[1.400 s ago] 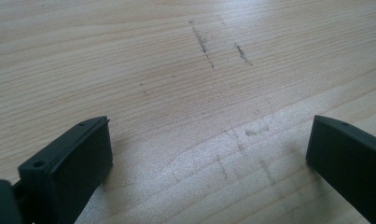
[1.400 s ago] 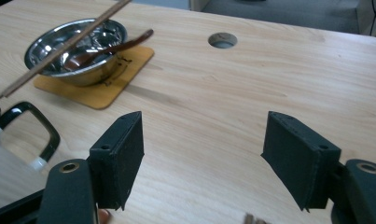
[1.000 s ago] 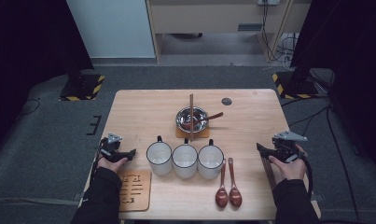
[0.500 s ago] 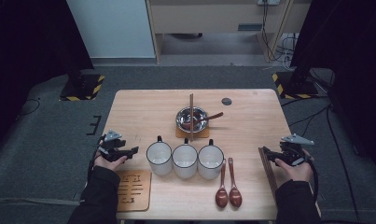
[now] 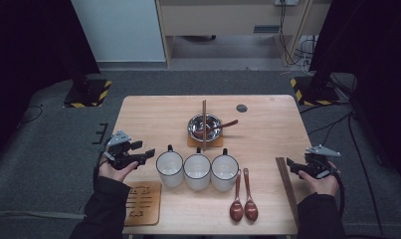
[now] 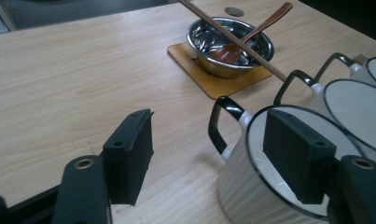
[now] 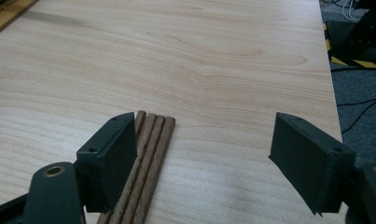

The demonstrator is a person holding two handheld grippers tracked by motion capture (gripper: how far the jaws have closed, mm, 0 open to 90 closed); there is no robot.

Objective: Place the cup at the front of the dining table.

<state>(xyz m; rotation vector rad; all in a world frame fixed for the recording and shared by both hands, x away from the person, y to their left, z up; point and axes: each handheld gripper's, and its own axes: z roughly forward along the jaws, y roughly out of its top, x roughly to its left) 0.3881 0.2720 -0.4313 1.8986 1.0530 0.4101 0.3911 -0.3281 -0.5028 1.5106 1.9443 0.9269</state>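
The right tongs (image 7: 202,158) gape just beside the chopsticks (image 7: 146,158) at the bench (image 5: 153,114) edge nearest them; a skewed pinch could roll one off. The left tongs (image 6: 218,154), also released, could nudge the mug (image 6: 279,186).

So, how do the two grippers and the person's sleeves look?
Each hand holds a black tool. The left gripper and the right gripper both carry a grey three-cornered plate on top, and a black cable trails from each. Their fingers are flat black rectangular blocks, each fixed on a black arm with a brass-coloured rivet hole. The sleeves are dark, almost black.
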